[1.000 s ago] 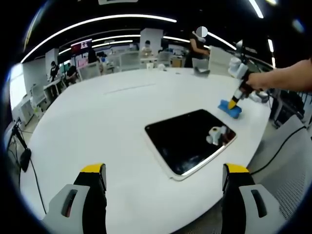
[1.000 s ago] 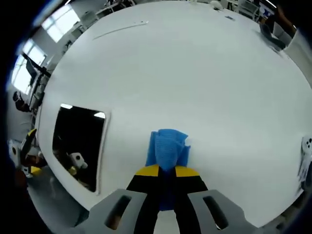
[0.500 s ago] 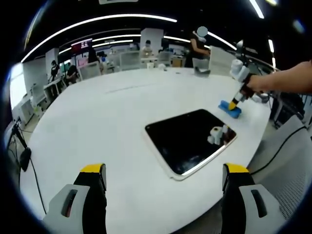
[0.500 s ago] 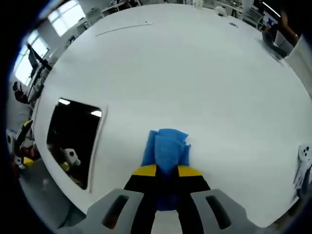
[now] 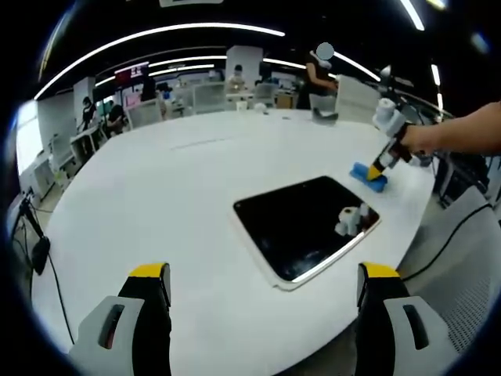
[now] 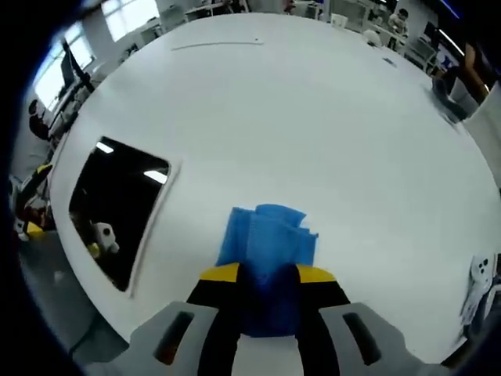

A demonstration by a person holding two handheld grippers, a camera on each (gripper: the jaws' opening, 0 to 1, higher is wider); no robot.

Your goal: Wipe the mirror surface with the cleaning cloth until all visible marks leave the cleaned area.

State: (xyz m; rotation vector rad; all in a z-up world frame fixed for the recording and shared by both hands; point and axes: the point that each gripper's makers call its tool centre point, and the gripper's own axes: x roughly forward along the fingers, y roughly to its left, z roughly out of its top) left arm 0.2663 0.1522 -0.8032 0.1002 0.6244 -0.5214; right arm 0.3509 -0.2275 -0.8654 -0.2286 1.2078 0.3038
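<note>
Clamped tight on the blue cleaning cloth (image 6: 268,243), the fingers of the right gripper (image 6: 261,276) pinch its near edge while the rest of the cloth bunches forward toward 12 o'clock in the right gripper view, lying on or just above the white table (image 6: 329,117). From the left gripper view, the right gripper (image 5: 377,167) shows at about 2 o'clock, held by a person's hand (image 5: 415,141), with the cleaning cloth (image 5: 368,175) at its tip beside the mirror's far corner. The left gripper (image 5: 264,325) hangs back over the near table edge, its two yellow-tipped fingers (image 5: 149,274) set wide apart and holding nothing. The mirror (image 5: 305,223) lies flat on the table (image 5: 156,196) at the centre of that view; its dark glass reflects the ceiling and a small image of a gripper near its right edge. In the right gripper view the mirror (image 6: 117,207) sits at 9 o'clock from the cloth, near but apart from it. Any marks on the glass are too small to make out. The step in hand looks like carrying the gripped cloth over to the mirror; wiping has not yet begun. The next move calls for swinging the cloth toward 9 o'clock, laying it flat on the glass, and stroking across with steady, light pressure so the mirror does not slide.
</note>
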